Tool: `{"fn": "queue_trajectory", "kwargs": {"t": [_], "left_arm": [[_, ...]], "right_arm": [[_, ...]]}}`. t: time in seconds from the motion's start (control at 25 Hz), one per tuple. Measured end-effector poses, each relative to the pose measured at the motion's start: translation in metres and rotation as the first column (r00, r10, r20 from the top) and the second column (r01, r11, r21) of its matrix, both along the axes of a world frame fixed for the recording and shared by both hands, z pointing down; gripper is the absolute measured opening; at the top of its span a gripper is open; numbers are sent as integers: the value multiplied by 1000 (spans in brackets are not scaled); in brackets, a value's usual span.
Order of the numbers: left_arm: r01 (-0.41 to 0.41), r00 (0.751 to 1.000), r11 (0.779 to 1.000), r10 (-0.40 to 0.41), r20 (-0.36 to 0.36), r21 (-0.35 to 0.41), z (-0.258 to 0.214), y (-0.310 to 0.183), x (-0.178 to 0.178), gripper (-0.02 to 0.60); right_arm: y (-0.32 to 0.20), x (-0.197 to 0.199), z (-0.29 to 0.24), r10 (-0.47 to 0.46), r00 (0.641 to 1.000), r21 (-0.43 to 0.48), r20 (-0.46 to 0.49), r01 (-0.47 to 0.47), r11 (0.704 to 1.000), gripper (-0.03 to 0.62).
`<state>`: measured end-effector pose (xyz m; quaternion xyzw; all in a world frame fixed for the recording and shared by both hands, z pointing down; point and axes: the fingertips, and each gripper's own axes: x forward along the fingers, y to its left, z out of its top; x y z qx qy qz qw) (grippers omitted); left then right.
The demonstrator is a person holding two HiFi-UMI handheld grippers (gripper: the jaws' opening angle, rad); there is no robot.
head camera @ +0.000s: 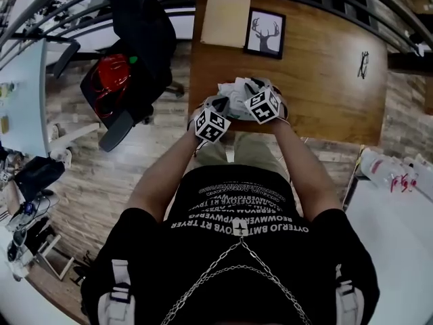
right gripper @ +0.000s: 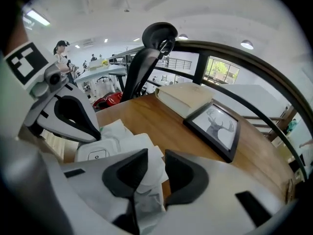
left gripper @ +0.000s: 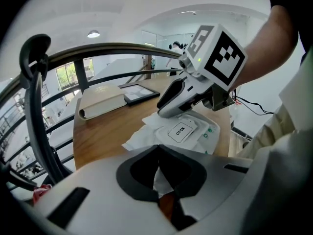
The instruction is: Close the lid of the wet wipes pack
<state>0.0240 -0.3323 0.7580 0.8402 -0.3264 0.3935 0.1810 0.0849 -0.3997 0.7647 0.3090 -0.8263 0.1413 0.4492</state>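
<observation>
**A:** Where is the wet wipes pack (head camera: 235, 92)?

**B:** It's at the six o'clock edge of the wooden table (head camera: 325, 80), right in front of the person and under both tools. A book (head camera: 225, 19) lies at its eleven o'clock and a framed deer picture (head camera: 265, 32) at its one o'clock, both well apart from it.

**A:** And the tools?

**B:** The left gripper (left gripper: 159, 150) has its jaws together, nipping a white fold at the pack's near edge. The right gripper (right gripper: 152, 155) has its jaws a little apart. There's crumpled white film in the gap, but I don't see the pads pressing it. From the left gripper view, its tip sits by the lid's eleven o'clock corner.

**A:** The lid (left gripper: 182, 130) itself?

**B:** The flap marked OPEN lies down on its frame. I can't tell whether it has clicked shut. The wipes inside are hidden.

**A:** How will it handle?

**B:** Light, soft and slippery, I'd judge, so the film will buckle and the pack may slide. Only the lid and its frame look stiff. I'd anchor it by a film edge and press flat on the lid's free edge rather than squeeze.
</observation>
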Motion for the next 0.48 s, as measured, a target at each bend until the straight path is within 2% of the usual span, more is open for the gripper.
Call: {"fn": "queue_trajectory", "kwargs": {"t": [0.08, 0.2, 0.36, 0.48], "left_arm": [[-9, 1000, 1000, 9, 5, 3, -1, 1, 0, 29], [7, 1000, 1000, -6, -24, 26, -14, 0, -1, 29], [121, 983, 989, -108, -150, 83, -57, -12, -9, 29], [195, 961, 970, -158, -229, 147, -100, -21, -22, 28]], "right_arm": [[2, 6, -11, 45, 998, 10, 39, -46, 999, 163], [8, 15, -40, 140, 977, 12, 160, -144, 989, 169], [14, 33, -83, 236, 921, 42, 309, -261, 964, 121], [21, 47, -116, 292, 889, 87, 352, -341, 936, 42]]}}
